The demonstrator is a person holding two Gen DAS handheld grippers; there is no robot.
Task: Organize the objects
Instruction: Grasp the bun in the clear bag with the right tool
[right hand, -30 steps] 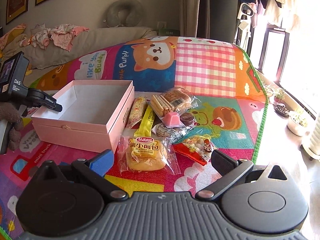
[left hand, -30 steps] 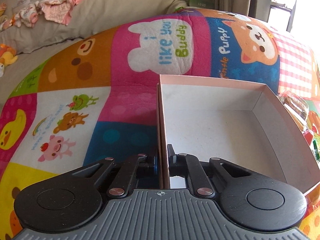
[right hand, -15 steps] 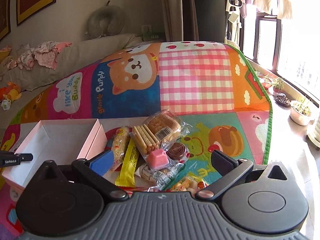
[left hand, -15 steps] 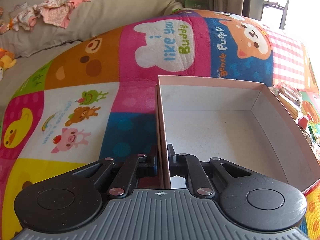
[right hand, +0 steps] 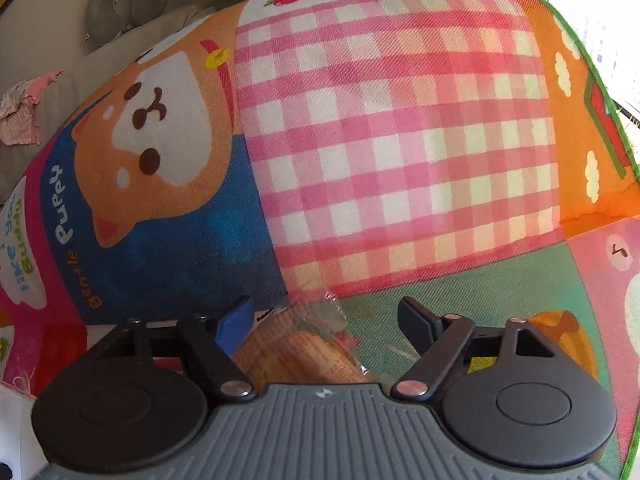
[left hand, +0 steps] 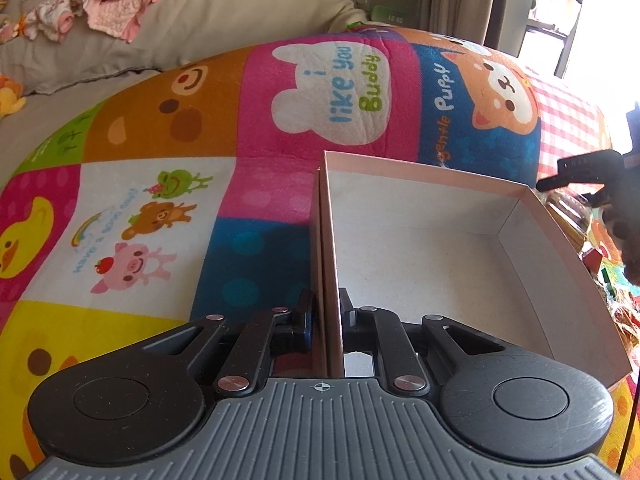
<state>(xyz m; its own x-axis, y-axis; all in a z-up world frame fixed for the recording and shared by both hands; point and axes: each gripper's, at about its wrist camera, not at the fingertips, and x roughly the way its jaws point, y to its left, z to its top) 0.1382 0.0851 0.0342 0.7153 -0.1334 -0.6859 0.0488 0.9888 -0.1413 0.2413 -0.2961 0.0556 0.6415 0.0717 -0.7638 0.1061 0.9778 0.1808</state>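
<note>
A shallow pink box (left hand: pixel 424 170) with a white inside lies open on the cartoon play mat (left hand: pixel 160 128). My left gripper (left hand: pixel 329 304) is shut on the box's near left wall, one pad on each side of it. Several wrapped snacks (left hand: pixel 592 256) lie past the box's right wall. My right gripper (right hand: pixel 326 312) hovers low over them, its jaws closing. A clear-wrapped orange snack packet (right hand: pixel 296 344) sits between the jaws, beside the blue pad, and the black pad stands apart from it. One of its black fingers (left hand: pixel 576 164) shows at the right edge of the left wrist view.
A grey cushion (left hand: pixel 240 12) with pink clothes (left hand: pixel 112 12) on it borders the mat's far side. A grey neck pillow (right hand: pixel 120 4) rests behind it. A yellow plush toy (left hand: pixel 10 96) lies at the far left. The mat's green edge (right hand: pixel 600 92) runs along the bright window side.
My right gripper swept forward and down over the snack pile and its jaws narrowed; a wrapped packet now lies between them. My left gripper kept its hold on the box wall.
</note>
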